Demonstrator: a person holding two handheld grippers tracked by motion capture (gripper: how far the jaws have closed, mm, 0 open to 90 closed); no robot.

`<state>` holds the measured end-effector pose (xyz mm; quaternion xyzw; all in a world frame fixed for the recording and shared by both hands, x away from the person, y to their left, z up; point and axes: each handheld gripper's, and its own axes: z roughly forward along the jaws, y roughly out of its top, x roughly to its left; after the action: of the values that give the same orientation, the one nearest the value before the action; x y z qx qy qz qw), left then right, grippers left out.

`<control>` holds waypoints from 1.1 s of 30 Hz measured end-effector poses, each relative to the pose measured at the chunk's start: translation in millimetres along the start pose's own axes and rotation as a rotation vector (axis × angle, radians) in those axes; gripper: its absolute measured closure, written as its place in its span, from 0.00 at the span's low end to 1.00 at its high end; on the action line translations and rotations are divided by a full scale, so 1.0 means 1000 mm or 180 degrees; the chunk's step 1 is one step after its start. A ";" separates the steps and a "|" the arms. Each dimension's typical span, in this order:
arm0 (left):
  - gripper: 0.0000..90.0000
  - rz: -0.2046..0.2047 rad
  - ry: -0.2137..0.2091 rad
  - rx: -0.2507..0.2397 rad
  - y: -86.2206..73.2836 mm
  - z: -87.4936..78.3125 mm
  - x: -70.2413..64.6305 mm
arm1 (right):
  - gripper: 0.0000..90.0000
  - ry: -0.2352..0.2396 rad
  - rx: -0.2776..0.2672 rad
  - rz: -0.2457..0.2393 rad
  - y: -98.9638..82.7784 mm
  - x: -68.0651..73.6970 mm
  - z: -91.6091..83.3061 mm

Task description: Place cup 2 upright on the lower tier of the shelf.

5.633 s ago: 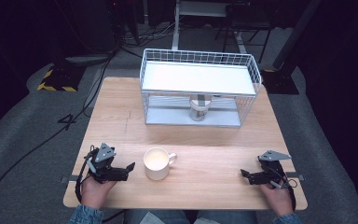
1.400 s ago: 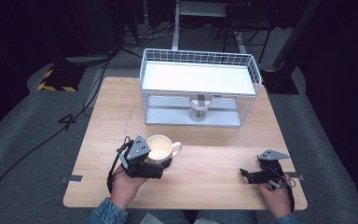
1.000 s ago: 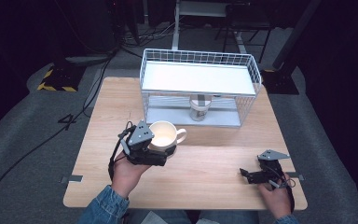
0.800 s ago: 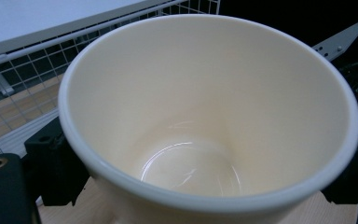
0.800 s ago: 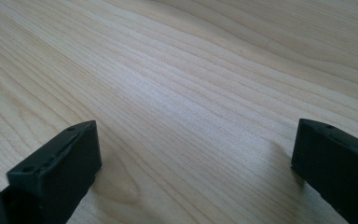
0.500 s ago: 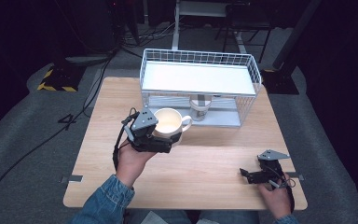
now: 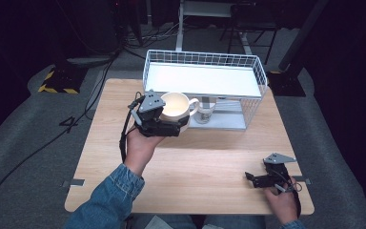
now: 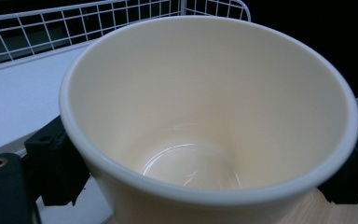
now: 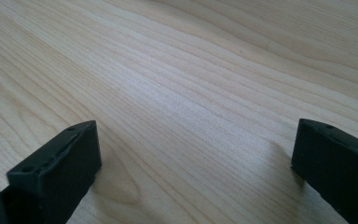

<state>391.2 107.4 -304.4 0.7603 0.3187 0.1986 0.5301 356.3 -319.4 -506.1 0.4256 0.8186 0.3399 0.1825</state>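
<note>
A cream mug (image 7: 177, 106) hangs in the air in front of the white wire rack (image 7: 205, 76), its handle pointing right. My left gripper (image 7: 171, 125) is shut on the mug (image 8: 205, 121), one black jaw on each side of its wall. The mug is upright and empty inside. Behind its rim runs the rack's white top shelf (image 8: 18, 88). My right gripper (image 7: 253, 178) rests on the wooden table (image 7: 209, 157) near the front right corner, jaws apart. Between its fingers (image 9: 56, 163) lies bare wood (image 9: 191, 116).
A small metal cup (image 7: 205, 112) stands on the rack's lower shelf, just right of the mug's handle. The rack takes up the table's back middle. Cables and a yellow-black striped block (image 7: 57, 81) lie on the floor at left.
My left gripper took hold of the mug at the table's front, lifted it and carried it back and right to the rack's front. The right gripper has stayed still.
</note>
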 end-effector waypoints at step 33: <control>0.10 -0.0054 0.0223 -0.0339 0.079 0.063 0.045 | 0.02 -0.0004 0.0000 0.0006 0.000 0.000 0.000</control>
<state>485.5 77.2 -255.1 0.7209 0.3325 0.2372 0.5600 356.3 -319.0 -506.0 0.4266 0.8180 0.3398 0.1827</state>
